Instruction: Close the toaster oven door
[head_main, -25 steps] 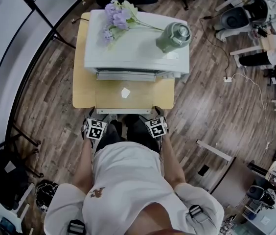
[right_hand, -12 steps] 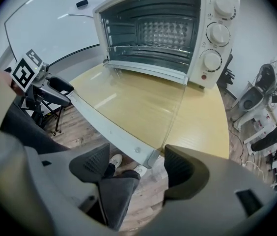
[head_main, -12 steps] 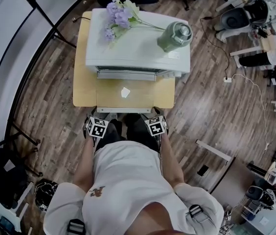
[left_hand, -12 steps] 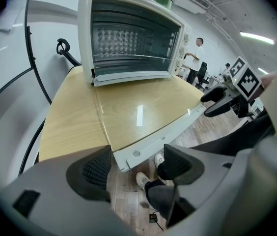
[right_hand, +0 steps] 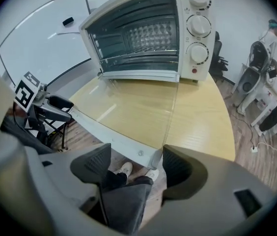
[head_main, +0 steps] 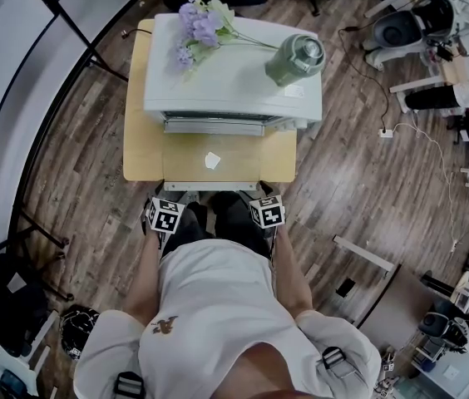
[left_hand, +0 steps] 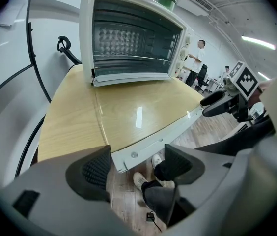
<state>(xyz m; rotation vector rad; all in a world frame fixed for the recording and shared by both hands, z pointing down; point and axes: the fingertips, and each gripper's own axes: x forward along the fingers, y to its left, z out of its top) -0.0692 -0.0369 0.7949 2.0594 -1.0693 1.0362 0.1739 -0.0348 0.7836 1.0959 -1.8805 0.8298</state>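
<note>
The oven (head_main: 233, 65) sits at the table's (head_main: 143, 148) 12 o'clock end. Its glass door (left_hand: 138, 114) lies flat toward 6 o'clock, fully open. The left gripper (left_hand: 137, 159) hangs at the door's 7 o'clock corner and the right gripper (right_hand: 134, 157) at its 5 o'clock corner. Both pairs of jaws stand apart, having just been closing, each with a door corner showing between the pads, unclamped. Flowers (head_main: 197, 27) and a green jug (head_main: 294, 61) rest on the oven.

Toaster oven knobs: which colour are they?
The knobs are white, like the toaster oven body; the right gripper view shows them best.
</note>
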